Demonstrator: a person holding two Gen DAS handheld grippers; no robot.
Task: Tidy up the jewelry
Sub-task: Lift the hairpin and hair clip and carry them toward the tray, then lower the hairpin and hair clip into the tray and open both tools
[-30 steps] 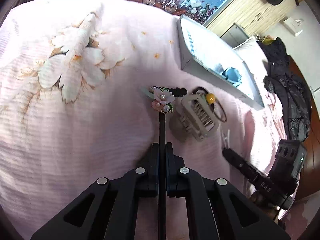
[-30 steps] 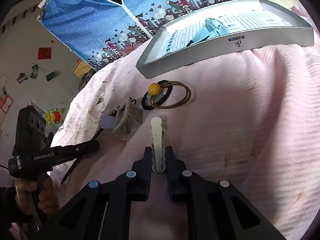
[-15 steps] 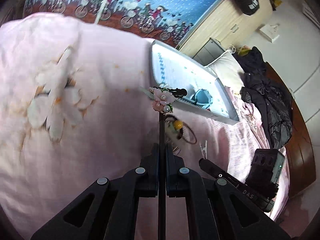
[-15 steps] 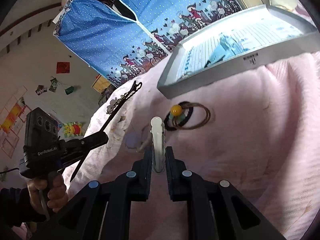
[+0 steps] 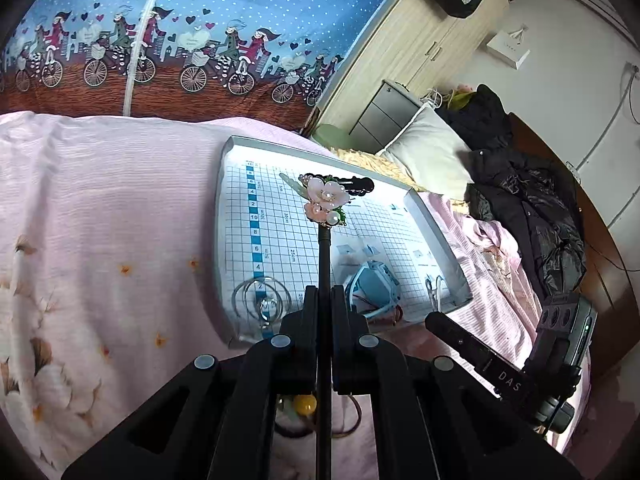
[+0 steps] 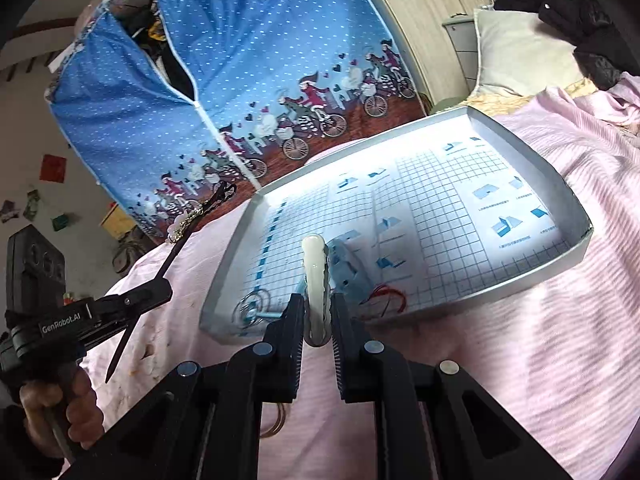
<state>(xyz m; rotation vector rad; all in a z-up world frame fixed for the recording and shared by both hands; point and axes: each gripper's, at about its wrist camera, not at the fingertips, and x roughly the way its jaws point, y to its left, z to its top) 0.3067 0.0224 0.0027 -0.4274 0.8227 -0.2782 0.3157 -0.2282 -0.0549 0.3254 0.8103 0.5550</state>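
My left gripper [image 5: 324, 300] is shut on a black hair stick whose pink flower [image 5: 326, 199] hovers over the white gridded tray [image 5: 240, 216]. In the right wrist view that left gripper [image 6: 162, 286] sits left of the tray, with the hair stick [image 6: 192, 216] angled up. My right gripper [image 6: 318, 320] is shut on a white hair clip [image 6: 316, 268] at the tray's near rim [image 6: 500, 284]. Inside the tray lie silver hoop earrings [image 5: 262, 300], a blue claw clip [image 5: 374, 284] and a red cord [image 6: 384, 296].
Hair ties with a yellow bead [image 5: 306, 404] lie on the pink bedspread [image 5: 100, 220] beneath my left gripper. The right gripper [image 5: 434, 320] shows at lower right. A pillow [image 5: 432, 152] and dark clothes [image 5: 532, 208] lie beyond the tray. A hand [image 6: 60, 412] holds the left gripper.
Both grippers have risen and moved toward the tray with their loads. The flower end now hangs over the tray, and the white clip has reached the tray's near rim.
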